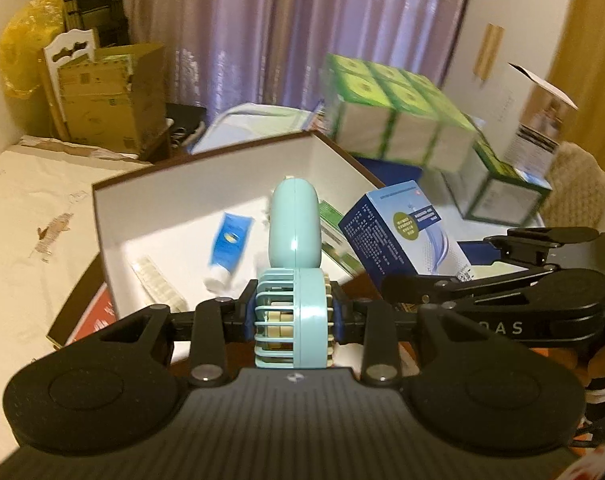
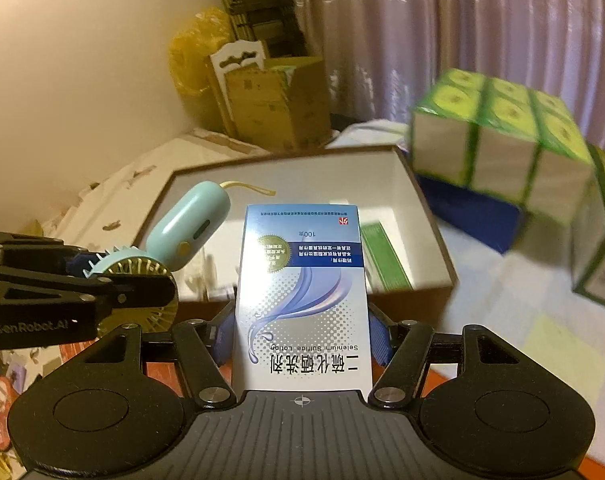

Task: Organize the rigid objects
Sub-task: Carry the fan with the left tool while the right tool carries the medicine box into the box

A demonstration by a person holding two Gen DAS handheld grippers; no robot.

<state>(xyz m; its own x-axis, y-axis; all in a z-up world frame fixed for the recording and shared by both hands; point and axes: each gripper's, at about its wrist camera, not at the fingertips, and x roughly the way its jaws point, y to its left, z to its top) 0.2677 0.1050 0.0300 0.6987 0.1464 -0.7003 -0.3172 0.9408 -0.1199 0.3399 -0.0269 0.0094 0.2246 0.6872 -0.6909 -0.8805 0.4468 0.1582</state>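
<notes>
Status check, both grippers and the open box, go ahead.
Left gripper shut on mint handheld fan. Right gripper shut on blue lotion carton. Both short of open box; tube and green packet already inside.

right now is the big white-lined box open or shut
Open: the box has no lid on, and its white inside shows, with a blue tube lying in it.

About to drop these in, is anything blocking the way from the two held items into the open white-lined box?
Nothing visible blocks either path. The mint handheld fan and blue-white lotion carton face the open box, which has bare floor.
</notes>
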